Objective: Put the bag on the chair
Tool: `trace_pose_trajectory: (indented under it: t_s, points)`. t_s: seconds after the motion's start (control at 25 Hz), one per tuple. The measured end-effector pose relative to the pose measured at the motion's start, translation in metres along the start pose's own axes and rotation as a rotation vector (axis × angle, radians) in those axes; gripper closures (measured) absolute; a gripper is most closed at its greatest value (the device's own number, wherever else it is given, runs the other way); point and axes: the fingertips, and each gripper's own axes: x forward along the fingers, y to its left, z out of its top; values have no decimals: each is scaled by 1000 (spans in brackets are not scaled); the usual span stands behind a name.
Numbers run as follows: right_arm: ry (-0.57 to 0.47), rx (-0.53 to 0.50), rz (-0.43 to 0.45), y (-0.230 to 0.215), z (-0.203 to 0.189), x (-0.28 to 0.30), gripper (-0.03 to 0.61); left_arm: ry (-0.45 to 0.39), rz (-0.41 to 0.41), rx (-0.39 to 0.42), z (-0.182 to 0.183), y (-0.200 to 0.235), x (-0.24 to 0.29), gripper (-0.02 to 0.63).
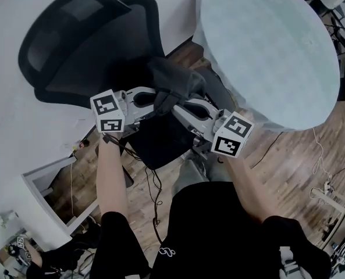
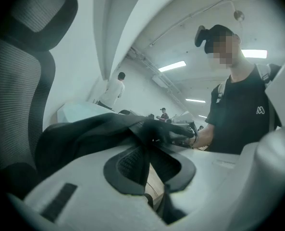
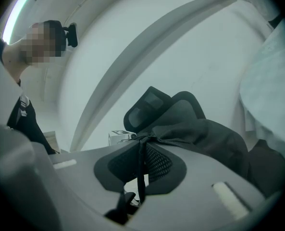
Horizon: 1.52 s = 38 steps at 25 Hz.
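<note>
While the left gripper (image 1: 144, 99) and right gripper (image 1: 182, 107) are each pinching a thin fold of the black bag (image 1: 171, 81), it is hanging between them over the seat of the office chair (image 1: 73, 45), both grippers equally near.

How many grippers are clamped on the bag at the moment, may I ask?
2: the left gripper clamps the bag from the left, the right gripper from the right; none seems hidden.

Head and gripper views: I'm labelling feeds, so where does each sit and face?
Head view: on head, facing down at black mesh office chair; forearms, left gripper, right gripper.
Left gripper view: on that gripper, faces person's torso; jaws clamp dark fabric bag.
Right gripper view: on its gripper, faces chair; jaws clamp bag.
Shared: bag, chair.
</note>
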Motion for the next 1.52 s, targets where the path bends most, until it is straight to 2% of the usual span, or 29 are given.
trace_pose_trajectory:
  t_s: [0.24,0.44,0.6,0.64,0.72,0.8,0.92,1.0,1.08,1.24,1.28,1.44,1.48,1.52]
  points:
    - [71,19,-110,-72,-21,-6,552,66,20,-128,-35,58,33,580]
    - [95,82,-180,-114,-48,-5,546,-50,77,-360,-68,94,45,574]
    - [111,137,-230,-122,-59,-16,545,-60,140,-421,-82,94,51,566]
    - [121,144,-233,-121,-59,-18,530,-59,156,-424,-82,93,52,563]
    - [165,136,-233,-118,-59,-20,435,-53,197,-421,-82,92,52,550]
    - [252,90,-239,-114,-65,-23,386,-33,246,-404,-85,90,49,528]
    - [399,-5,-265,-111,-79,-35,377,-5,317,-321,-88,79,39,473]
    - [457,-38,-280,-111,-83,-44,382,-30,362,-276,-86,69,30,450]
    - [480,-55,-297,-108,-82,-53,380,-75,431,-270,-87,61,20,449]
    - [438,-151,-302,-96,-42,-58,382,-203,636,-244,-71,48,-10,457]
    - [409,-174,-292,-93,-27,-53,393,-256,697,-236,-60,46,-20,482]
    - [264,-223,-233,-65,18,-28,474,-494,893,-217,-13,22,-57,580]
    - [231,-228,-209,-54,23,-19,506,-538,938,-205,-2,14,-67,618]
    - [202,-234,-180,-42,27,-8,535,-570,978,-186,8,5,-77,620]
